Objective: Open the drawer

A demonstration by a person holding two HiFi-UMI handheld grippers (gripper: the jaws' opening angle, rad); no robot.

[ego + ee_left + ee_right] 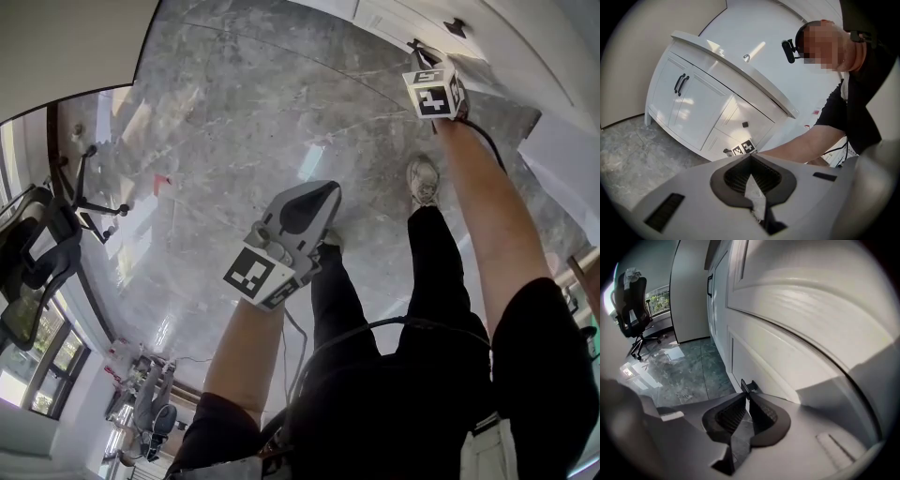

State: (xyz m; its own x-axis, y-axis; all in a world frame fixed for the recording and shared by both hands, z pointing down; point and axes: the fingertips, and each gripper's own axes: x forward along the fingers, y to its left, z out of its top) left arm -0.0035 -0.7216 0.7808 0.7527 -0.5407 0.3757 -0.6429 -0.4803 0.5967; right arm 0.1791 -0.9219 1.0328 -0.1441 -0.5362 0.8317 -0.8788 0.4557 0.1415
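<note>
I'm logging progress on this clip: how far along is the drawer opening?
Done: the right gripper is at the white cabinet, its jaws closed on the low drawer's black knob. In hand: that grip. The drawer front looks flush, with no gap showing. Left to do: the pull itself. The left gripper is shut, empty, and held back from the cabinet.

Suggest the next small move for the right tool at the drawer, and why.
Probably pull straight back, away from the cabinet. The right tool looks closed on the small black knob, and the drawer front sits flush, so nothing has opened yet. A straight pull in line with the knob should keep the grip from slipping off.
</note>
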